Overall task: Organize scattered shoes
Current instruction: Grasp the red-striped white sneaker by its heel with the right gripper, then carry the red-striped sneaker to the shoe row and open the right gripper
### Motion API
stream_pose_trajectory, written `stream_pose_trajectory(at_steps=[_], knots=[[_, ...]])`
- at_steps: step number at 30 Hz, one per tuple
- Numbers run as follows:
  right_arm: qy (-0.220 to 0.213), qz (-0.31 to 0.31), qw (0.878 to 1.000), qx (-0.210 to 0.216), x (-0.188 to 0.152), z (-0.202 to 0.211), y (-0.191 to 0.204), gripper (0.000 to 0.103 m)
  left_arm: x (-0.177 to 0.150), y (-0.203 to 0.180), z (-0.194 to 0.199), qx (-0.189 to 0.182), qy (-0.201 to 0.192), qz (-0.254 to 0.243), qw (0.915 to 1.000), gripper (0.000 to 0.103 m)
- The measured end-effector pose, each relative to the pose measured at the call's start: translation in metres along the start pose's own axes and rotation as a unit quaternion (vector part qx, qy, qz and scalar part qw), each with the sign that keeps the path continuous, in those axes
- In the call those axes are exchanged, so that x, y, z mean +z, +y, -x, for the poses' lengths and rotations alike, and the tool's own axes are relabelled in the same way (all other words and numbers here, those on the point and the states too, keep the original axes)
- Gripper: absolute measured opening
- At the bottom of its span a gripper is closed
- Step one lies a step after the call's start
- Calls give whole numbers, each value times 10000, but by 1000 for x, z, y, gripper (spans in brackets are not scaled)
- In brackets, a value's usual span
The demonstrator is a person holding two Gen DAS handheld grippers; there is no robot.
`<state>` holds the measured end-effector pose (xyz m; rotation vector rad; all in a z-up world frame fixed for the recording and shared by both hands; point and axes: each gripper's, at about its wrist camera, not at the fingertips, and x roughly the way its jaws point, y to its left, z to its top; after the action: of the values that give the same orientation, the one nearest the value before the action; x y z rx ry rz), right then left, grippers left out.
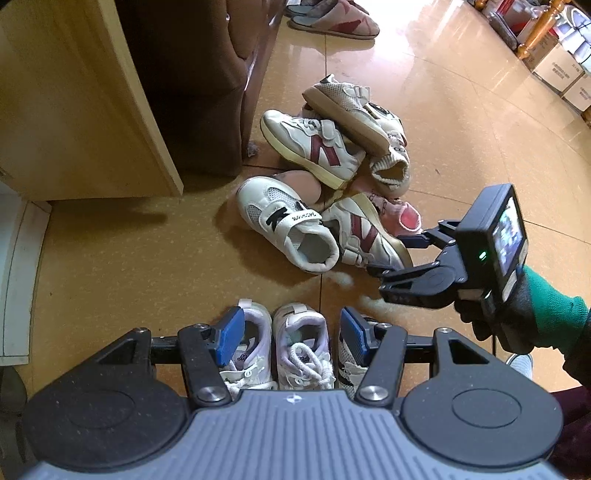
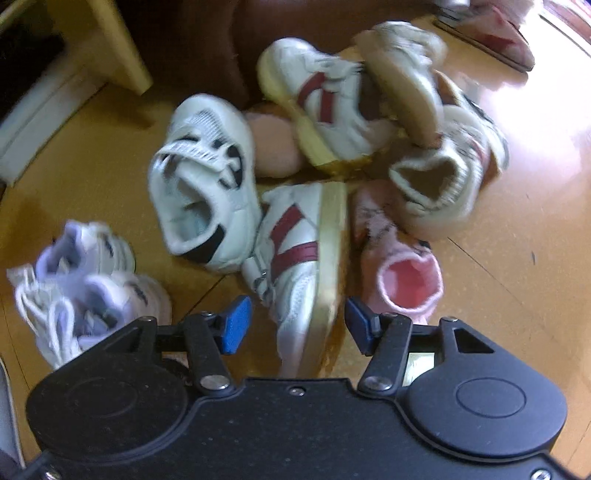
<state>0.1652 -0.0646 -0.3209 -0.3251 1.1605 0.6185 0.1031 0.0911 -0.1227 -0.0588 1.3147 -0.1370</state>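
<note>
Several children's shoes lie in a pile on the floor: a white shoe with a black N (image 1: pixel 288 225) (image 2: pixel 205 177), a white shoe with a maroon N on its side (image 1: pixel 364 236) (image 2: pixel 299 258), another maroon-N shoe (image 1: pixel 314 147), a beige shoe (image 1: pixel 354 107), a pink shoe (image 1: pixel 400 218) (image 2: pixel 402 266). A white-lilac laced pair (image 1: pixel 280 347) (image 2: pixel 81 288) stands side by side. My left gripper (image 1: pixel 291 332) is open above that pair. My right gripper (image 2: pixel 295 325) (image 1: pixel 391 254) is open, its fingers either side of the sideways maroon-N shoe's heel.
A wooden cabinet (image 1: pixel 74 96) and a dark brown sofa (image 1: pixel 199 74) stand at the left behind the pile. Slippers (image 1: pixel 332 18) lie at the back. Cardboard boxes (image 1: pixel 554 66) line the far right. A black-and-white shoe (image 1: pixel 351 362) stands beside the pair.
</note>
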Motion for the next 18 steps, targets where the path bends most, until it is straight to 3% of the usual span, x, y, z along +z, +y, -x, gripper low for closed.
stream_pose_trajectory(at_steps=[1,2,5,8,13,15,18], knots=[[-27,13,10000,-39,-1,-1,0,43,0,-1,0,-3,-8,-11,10000,57],[-42,-3,10000,-62,-1,-2,-1,37,0,-2,1,-8,-17,-24,10000,57],[-132,-416,9990,110,-3,1,-18,33,0,-4,4,-18,-47,-47,10000,57],[-137,-1168,9910,634,-5,7,-40,30,2,-4,7,-8,-88,-44,10000,57],[-153,-2619,9550,1381,-35,23,-69,30,8,-7,15,-14,-251,-47,9997,57],[-241,-3209,9324,1648,-58,30,-76,30,11,-10,20,-33,-325,-63,9994,57],[-229,-3850,9063,1726,-96,38,-76,30,12,-16,27,-80,-414,-121,9990,57]])
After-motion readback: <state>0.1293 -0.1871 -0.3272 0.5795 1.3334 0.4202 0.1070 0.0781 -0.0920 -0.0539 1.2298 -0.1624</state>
